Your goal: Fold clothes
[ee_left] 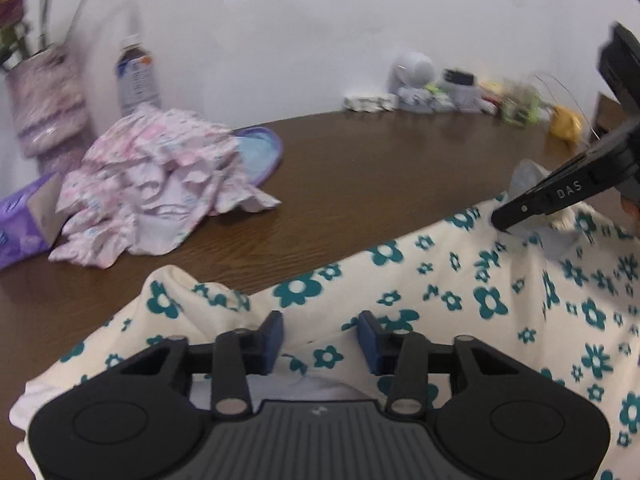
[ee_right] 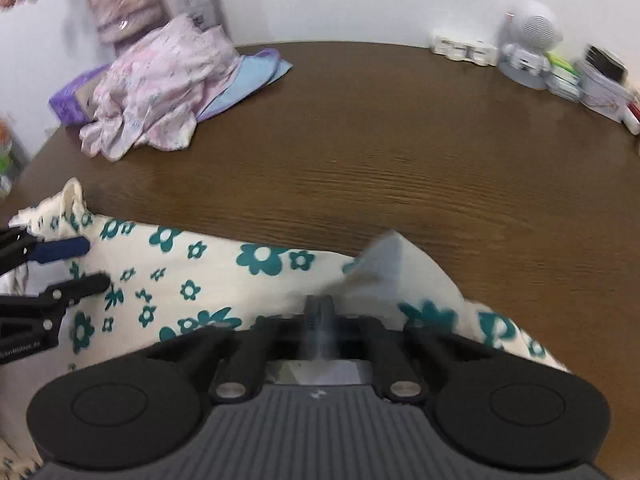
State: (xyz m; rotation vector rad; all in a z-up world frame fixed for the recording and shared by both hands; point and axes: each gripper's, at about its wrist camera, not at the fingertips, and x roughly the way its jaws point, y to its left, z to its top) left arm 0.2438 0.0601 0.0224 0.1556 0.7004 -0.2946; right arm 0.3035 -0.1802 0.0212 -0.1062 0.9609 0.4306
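A cream garment with teal flowers (ee_left: pixel 440 280) lies spread along the near edge of a dark brown wooden table (ee_left: pixel 360 168), and both hand-held grippers sit over it.

The left gripper (ee_left: pixel 320 340) hovers above the garment's near-left part. Its two blue-padded fingers (ee_left: pixel 272 340) stand apart with the flowered cloth showing in the gap between them; the pads do not press on the fabric. In the right wrist view the same gripper (ee_right: pixel 94 260) reaches in from the left edge, one blue finger and one black, spread over the garment's left end.

The right gripper (ee_right: pixel 319 312) has its jaws fully closed. A pale grey fold of the garment rises just beyond the closed tips, but blur hides whether the cloth is pinched. In the left wrist view this gripper (ee_left: pixel 500 220) angles down from the right, its tip touching the garment's far edge beside that grey fold.

The garment is cream, scattered with large and small teal flowers, rumpled into soft ridges, with a raised corner at its left end.

Beyond the garment, towards the far left of the table, lies a crumpled pink and white cloth (ee_right: pixel 160 88).
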